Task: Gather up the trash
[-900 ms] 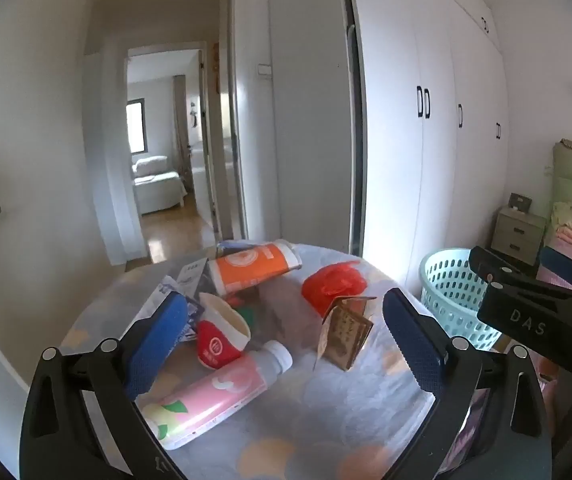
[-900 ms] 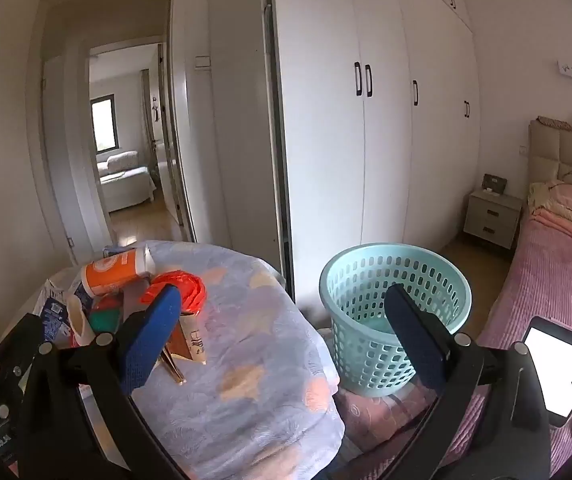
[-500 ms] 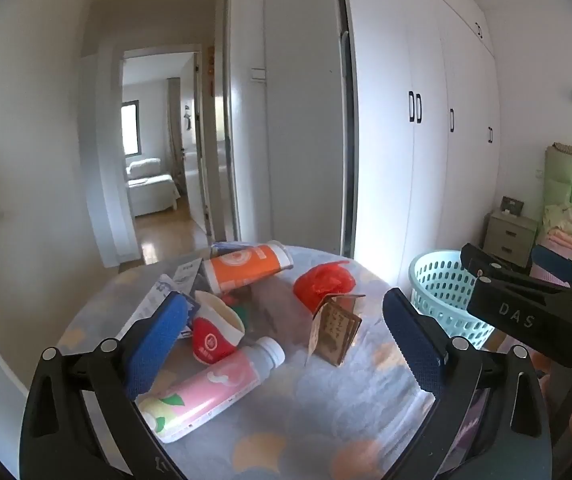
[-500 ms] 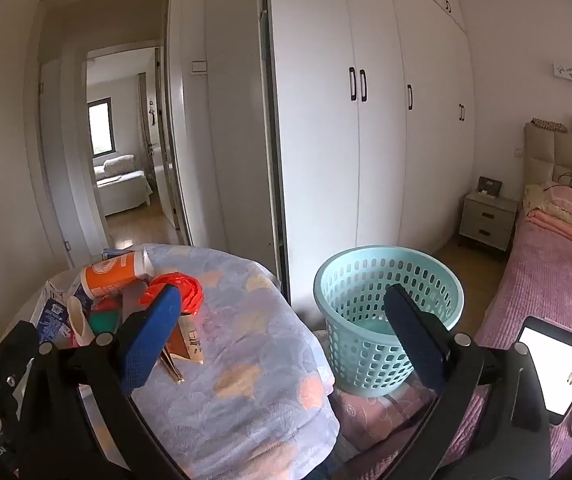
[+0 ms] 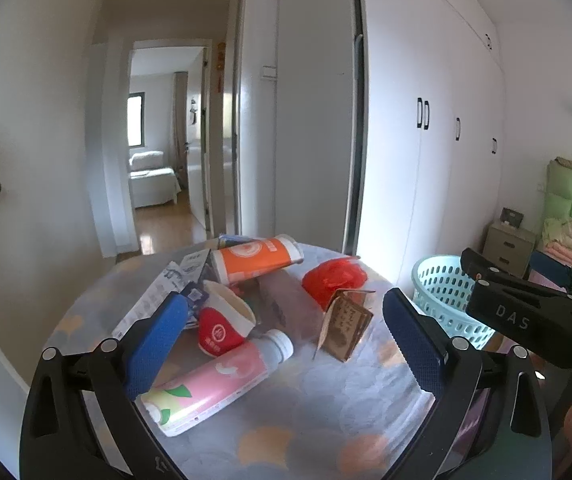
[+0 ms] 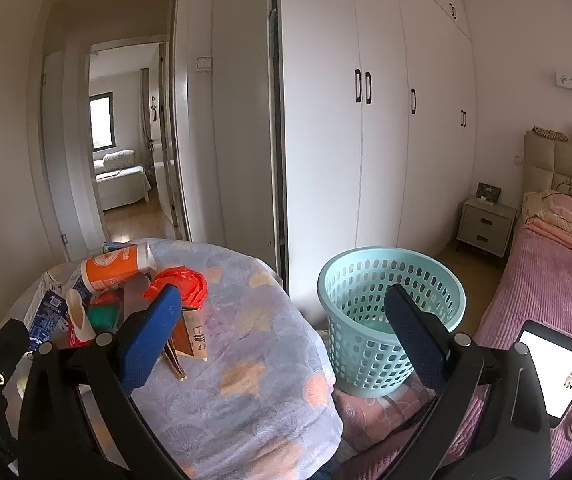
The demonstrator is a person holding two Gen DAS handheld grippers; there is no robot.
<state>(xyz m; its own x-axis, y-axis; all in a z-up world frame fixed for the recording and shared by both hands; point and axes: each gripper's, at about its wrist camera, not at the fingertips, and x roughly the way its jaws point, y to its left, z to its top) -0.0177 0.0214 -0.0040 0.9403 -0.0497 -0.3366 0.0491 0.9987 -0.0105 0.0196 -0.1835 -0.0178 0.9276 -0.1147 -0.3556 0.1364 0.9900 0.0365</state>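
Note:
Trash lies piled on a round cloth-covered table (image 5: 310, 412): a pink bottle (image 5: 213, 384), a red and white paper cup (image 5: 221, 324), an orange bottle (image 5: 257, 260), a red plastic bag (image 5: 334, 278), a brown carton (image 5: 346, 324) and blue-white wrappers (image 5: 157, 296). My left gripper (image 5: 286, 344) is open and empty, just above the near side of the pile. My right gripper (image 6: 281, 336) is open and empty, between the table (image 6: 253, 360) and the teal basket (image 6: 390, 320). The orange bottle (image 6: 115, 266) and red bag (image 6: 181, 284) also show there.
The teal basket (image 5: 442, 292) stands on the floor right of the table. A pink bed (image 6: 550, 280) and a phone (image 6: 554, 372) are at right. White wardrobes (image 6: 366, 120) line the back wall. An open doorway (image 5: 165, 152) lies behind the table.
Both grippers have drawn back and risen slightly, so the pile and basket look a little farther off. Nothing on the table has moved.

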